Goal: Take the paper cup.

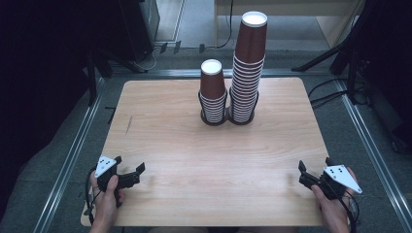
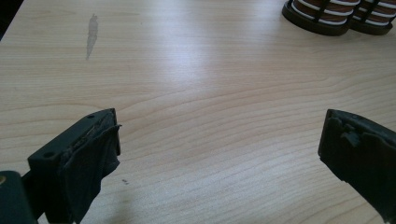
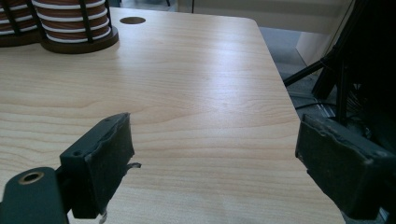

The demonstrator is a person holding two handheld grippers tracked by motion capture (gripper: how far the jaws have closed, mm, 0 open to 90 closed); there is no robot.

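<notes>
Two black holders point(image 1: 227, 116) at the worktop's point(image 1: 170, 136) far middle each hold stacked brown cups point(image 1: 248, 68), while both tools, left tool point(image 1: 130, 174) and right tool point(image 1: 311, 172), rest released, grasping nothing.

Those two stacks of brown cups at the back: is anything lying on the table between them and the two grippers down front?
Nothing visible. Bare wood runs from the open left gripper and the open right gripper to the short cup stack and the tall cup stack. The table carries a faint smear off to the left, flat and no obstacle.
</notes>
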